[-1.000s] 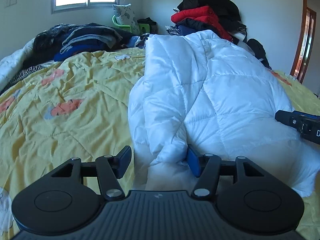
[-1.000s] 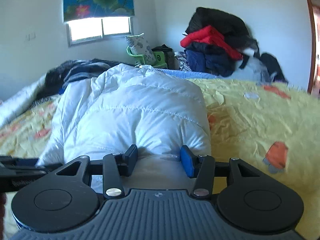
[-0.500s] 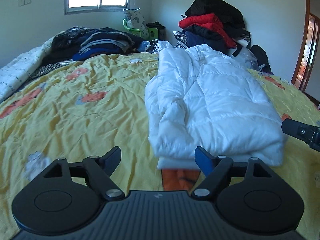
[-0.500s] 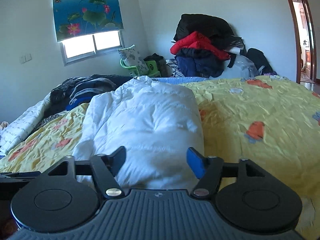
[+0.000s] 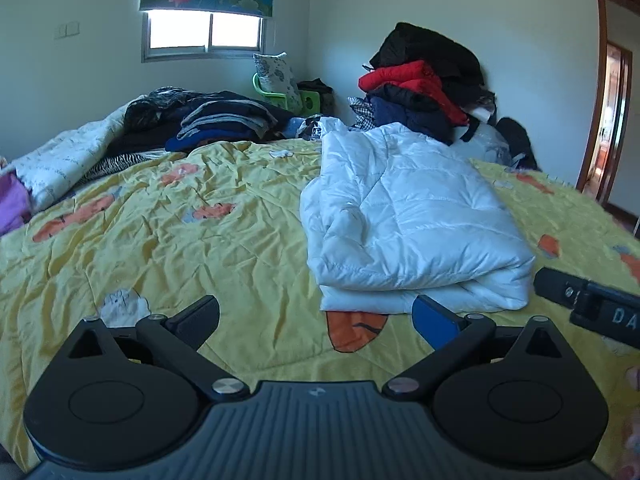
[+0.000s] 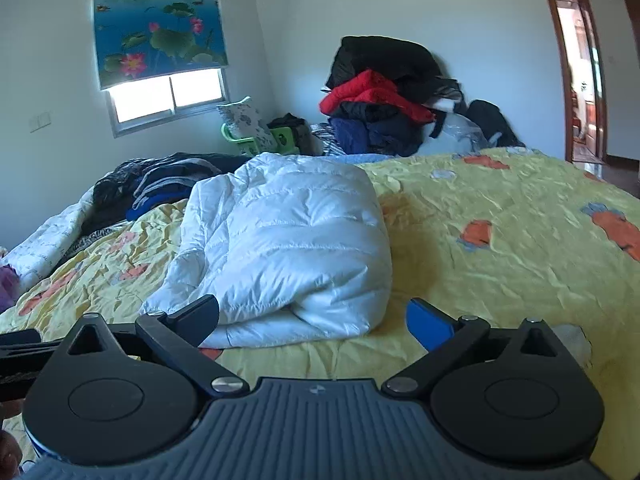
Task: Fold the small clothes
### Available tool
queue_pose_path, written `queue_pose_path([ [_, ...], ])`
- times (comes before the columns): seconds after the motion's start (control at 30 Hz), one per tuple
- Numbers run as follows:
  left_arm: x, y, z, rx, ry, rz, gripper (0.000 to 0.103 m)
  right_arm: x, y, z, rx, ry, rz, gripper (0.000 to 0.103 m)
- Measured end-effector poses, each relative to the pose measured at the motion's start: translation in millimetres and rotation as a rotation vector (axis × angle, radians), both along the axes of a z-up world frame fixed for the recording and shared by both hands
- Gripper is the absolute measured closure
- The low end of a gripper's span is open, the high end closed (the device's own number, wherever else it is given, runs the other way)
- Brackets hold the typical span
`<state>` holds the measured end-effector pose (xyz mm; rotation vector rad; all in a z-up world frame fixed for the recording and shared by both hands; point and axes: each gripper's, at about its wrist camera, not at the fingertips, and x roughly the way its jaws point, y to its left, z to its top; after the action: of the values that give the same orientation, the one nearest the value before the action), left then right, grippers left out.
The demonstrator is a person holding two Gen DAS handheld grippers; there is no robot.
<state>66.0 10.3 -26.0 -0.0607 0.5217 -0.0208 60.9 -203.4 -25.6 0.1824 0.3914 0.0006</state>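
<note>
A white quilted puffer jacket (image 5: 404, 224) lies folded into a thick rectangle on the yellow bedspread (image 5: 168, 248). My left gripper (image 5: 316, 316) hangs just short of the jacket's near edge, its jaws opening wide with nothing between them. In the right wrist view the same jacket (image 6: 288, 248) lies ahead and to the left. My right gripper (image 6: 312, 316) is also opening, its fingers apart in front of the jacket's near end and clear of it. The right gripper's black body (image 5: 588, 304) shows at the right edge of the left wrist view.
A heap of red, black and navy coats (image 5: 420, 84) leans in the far corner. Folded dark clothes (image 5: 216, 120) lie at the head of the bed, by a green chair (image 5: 280, 96) with a pillow. A doorway (image 6: 580, 80) opens at the right. A window (image 5: 204, 32) is on the far wall.
Both grippers let go of the jacket's near edge, opened wide and drew back toward me. The jacket now lies flat and farther away in both views.
</note>
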Motion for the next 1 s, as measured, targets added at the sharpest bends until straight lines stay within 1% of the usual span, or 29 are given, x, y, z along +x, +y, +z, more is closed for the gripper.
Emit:
queue_pose_path([
  [0.1, -11.0, 3.0, 2.0, -0.007, -0.023, 0.015, 0.0, -4.6, 1.0, -0.4, -0.018, 0.012, -0.032, 0.0],
  [0.23, -24.8, 7.2, 2.6, 0.0, -0.063, 0.088, 0.0, -10.4, -0.3, -3.7, -0.044, 0.031, -0.071, 0.0],
  [0.3, -27.3, 7.4, 2.1, 0.023, -0.059, 0.113, 0.0, -13.0, -0.9, -6.5, -0.05, 0.045, -0.086, 0.0],
  [0.37, -26.5, 5.8, 2.3, 0.068, -0.032, 0.136, 0.0, -15.0, -0.9, -8.2, -0.053, 0.059, -0.095, 0.0],
  [0.4, -26.7, 5.6, 2.6, 0.086, -0.023, 0.138, 0.0, -16.7, -0.6, -8.6, -0.053, 0.064, -0.093, 0.0],
  [0.47, -30.3, 6.6, 3.1, 0.093, -0.034, 0.133, 0.0, -20.1, 0.6, -9.0, -0.049, 0.067, -0.089, 0.0],
  [0.57, -36.8, 10.5, 4.5, 0.059, -0.049, 0.111, 0.0, -26.2, 4.1, -7.2, -0.057, 0.054, -0.079, 0.0],
  [0.63, -39.3, 10.3, 5.6, 0.055, -0.051, 0.115, 0.0, -30.2, 7.5, -5.7, -0.068, 0.037, -0.068, 0.0],
  [0.83, -43.9, 4.2, 5.8, 0.11, -0.066, 0.105, 0.0, -37.0, 16.3, -2.3, -0.117, -0.007, -0.083, 0.0],
  [1.0, -42.2, 4.9, 5.6, 0.095, -0.05, 0.103, 0.0, -37.4, 17.0, -2.8, -0.117, -0.004, -0.082, 0.0],
])
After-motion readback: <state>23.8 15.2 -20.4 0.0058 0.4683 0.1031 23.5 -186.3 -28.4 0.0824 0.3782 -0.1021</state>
